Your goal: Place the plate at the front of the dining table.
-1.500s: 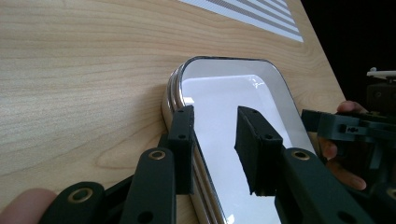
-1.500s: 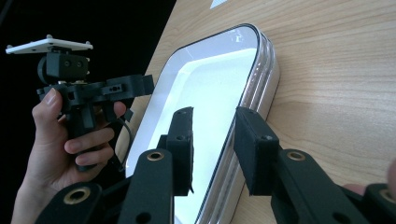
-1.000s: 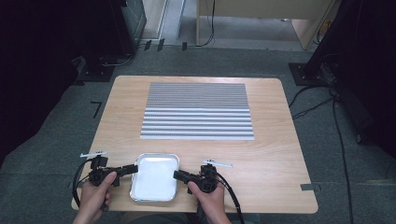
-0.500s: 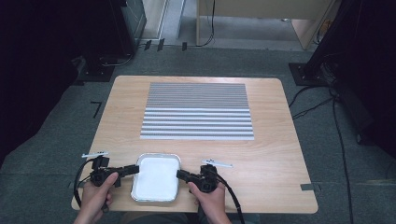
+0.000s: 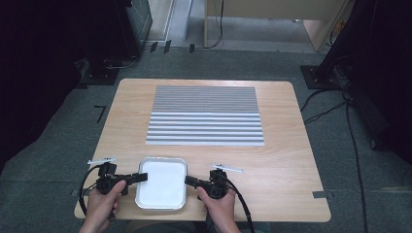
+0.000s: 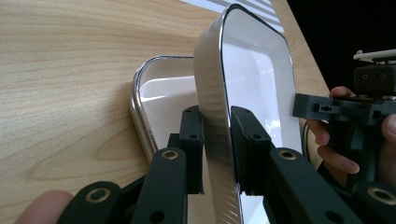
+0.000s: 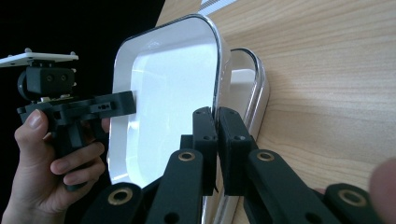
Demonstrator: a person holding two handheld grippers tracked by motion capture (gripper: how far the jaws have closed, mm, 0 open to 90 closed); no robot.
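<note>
Wooden counter [image 5: 286, 160], striped mat [image 5: 206, 115] at 12 o'clock. White tray [image 5: 161, 182] at the 6 o'clock edge. Left gripper [image 5: 141, 177] jaws just closing, clamped on its 9 o'clock rim; right gripper [image 5: 188, 181] jaws clamped on the 3 o'clock rim.

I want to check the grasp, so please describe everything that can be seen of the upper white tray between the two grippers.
The upper white rectangular tray with a shiny metal rim has rounded corners and a glossy, empty inside. It sits lifted off a second similar tray lying on the wooden table, near its front edge. The left gripper clamps its one side rim, the right gripper the opposite rim; both have just been closing.
</note>
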